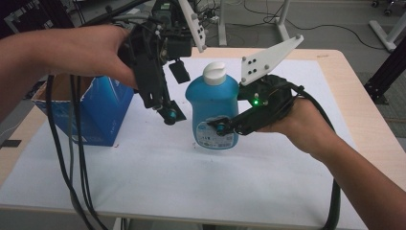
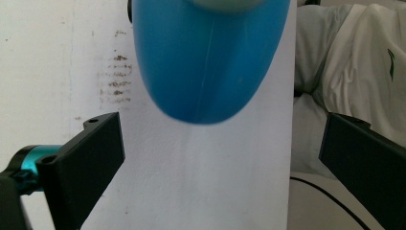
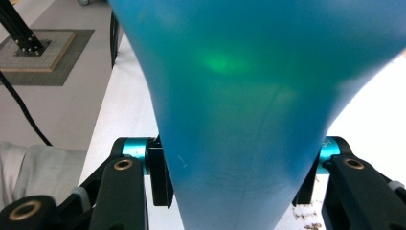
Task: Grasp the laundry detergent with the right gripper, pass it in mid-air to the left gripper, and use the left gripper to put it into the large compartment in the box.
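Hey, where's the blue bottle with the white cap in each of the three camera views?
High view: the blue bottle stands upright at the centre, with the right gripper clamped on its lower body.
Left gripper view: top centre, its rounded blue body hanging above the open jaws.
Right gripper view: its body runs down the middle, pinched between the jaws.
Shared landmark: the white table cover, also and.

Blue bottle (image 1: 212, 112) with white cap (image 1: 214, 73), blue box (image 1: 98, 112), white table cover (image 1: 158, 167)
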Available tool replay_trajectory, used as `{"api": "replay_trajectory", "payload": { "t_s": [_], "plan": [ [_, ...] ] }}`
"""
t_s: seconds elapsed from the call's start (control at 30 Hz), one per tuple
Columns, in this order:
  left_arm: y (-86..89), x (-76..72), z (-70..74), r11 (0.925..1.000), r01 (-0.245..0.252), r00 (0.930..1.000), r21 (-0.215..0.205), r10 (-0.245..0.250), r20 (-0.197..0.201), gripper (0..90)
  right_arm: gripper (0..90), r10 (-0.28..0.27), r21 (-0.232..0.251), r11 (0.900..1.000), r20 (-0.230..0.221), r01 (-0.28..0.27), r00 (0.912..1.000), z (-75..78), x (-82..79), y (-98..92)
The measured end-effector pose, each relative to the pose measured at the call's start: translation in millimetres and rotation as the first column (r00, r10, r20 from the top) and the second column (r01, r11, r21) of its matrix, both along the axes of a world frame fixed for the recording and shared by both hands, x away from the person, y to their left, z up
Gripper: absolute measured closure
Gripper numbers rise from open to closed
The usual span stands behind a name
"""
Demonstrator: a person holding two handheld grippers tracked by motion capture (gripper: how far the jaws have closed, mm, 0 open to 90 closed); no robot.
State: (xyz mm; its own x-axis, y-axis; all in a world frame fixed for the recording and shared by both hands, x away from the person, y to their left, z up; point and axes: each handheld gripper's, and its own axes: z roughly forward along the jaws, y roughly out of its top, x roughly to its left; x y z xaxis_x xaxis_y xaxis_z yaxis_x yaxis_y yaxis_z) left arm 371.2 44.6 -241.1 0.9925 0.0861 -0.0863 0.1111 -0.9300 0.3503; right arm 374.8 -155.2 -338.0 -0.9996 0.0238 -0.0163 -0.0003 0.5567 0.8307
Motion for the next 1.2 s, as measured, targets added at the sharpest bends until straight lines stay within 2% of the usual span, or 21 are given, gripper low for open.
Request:
{"api": "replay_trajectory", "payload": {
  "t_s": [0.53, 0.83, 0.87, 1.0, 1.07, 1.2],
  "plan": [
    [-20.5, 6.2, 1.8, 0.9994, 0.034, 0.9993, -0.010, -0.034, 0.015, 1.7, 47.3, 0.021, -0.007, 1.000, -0.011, -0.021, 0.9997, 1.3, -0.8, 11.6],
    [-25.7, 7.6, -0.2, 0.9989, 0.045, 0.9989, -0.009, -0.045, 0.016, 1.9, 47.3, 0.028, -0.009, 1.000, -0.020, -0.028, 0.9994, 1.7, -2.1, 15.0],
    [-26.8, 7.9, -0.4, 0.9985, 0.054, 0.9984, -0.012, -0.054, 0.013, 4.7, 47.3, 0.032, -0.010, 0.999, -0.019, -0.032, 0.9993, 2.0, -2.1, 15.4],
    [-28.7, 8.3, -2.2, 0.9981, 0.062, 0.9980, -0.006, -0.062, 0.011, 4.9, 47.3, 0.034, -0.009, 0.999, -0.023, -0.034, 0.9992, 2.4, -2.3, 15.6],
    [-29.5, 8.6, -2.8, 0.9972, 0.075, 0.9971, -0.004, -0.075, 0.006, 11.9, 47.3, 0.034, -0.007, 0.999, -0.021, -0.034, 0.9992, 2.5, -2.0, 15.4],
    [-30.8, 9.9, -3.2, 0.9972, 0.075, 0.9972, 0.001, -0.075, -0.001, 15.7, 47.2, 0.036, -0.009, 0.999, -0.020, -0.036, 0.9991, 2.6, -2.5, 15.3]
  ]
}}
